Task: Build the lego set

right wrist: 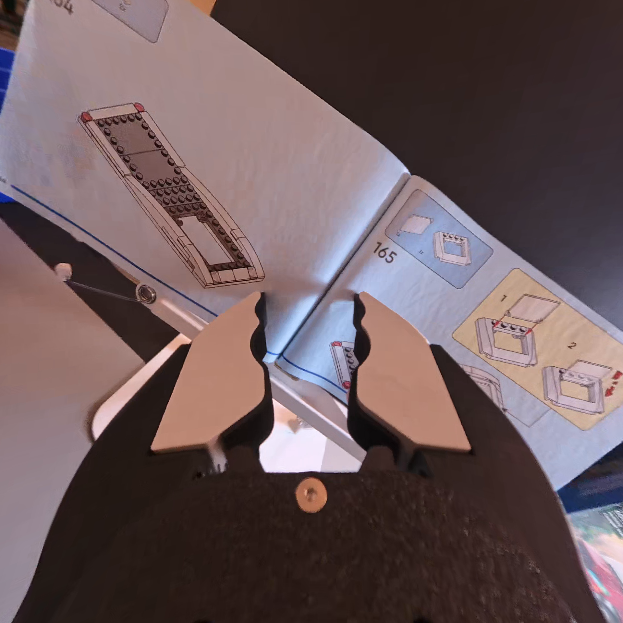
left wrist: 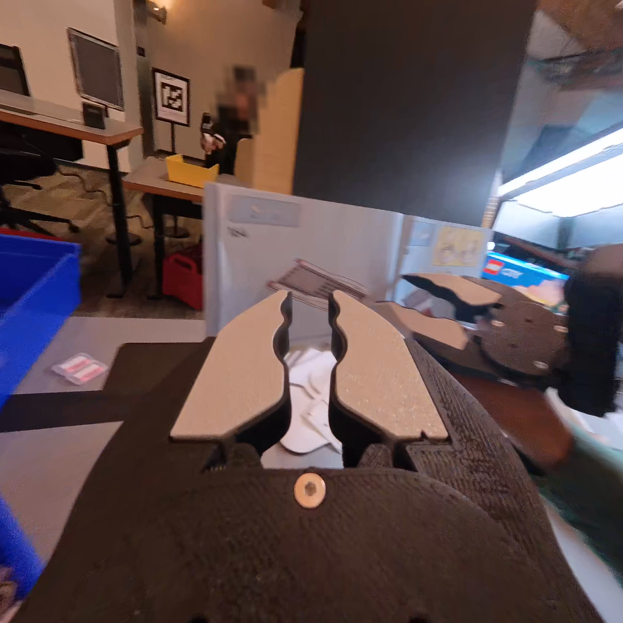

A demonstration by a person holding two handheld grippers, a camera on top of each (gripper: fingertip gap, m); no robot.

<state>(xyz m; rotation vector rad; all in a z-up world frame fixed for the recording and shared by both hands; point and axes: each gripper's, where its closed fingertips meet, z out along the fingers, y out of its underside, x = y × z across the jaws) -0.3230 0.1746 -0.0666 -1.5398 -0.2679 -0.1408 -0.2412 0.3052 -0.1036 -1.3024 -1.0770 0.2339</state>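
Hovering before the open instruction booklet (right wrist: 236, 188): right gripper (right wrist: 308, 296) jaws apart at its fold, left gripper (left wrist: 310, 295) jaws slightly apart, both bare.

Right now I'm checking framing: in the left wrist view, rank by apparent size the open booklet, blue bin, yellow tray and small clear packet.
1. open booklet
2. blue bin
3. yellow tray, farther off, so unsure
4. small clear packet

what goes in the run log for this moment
left tongs: open, empty | right tongs: open, at booklet fold | booklet: propped open
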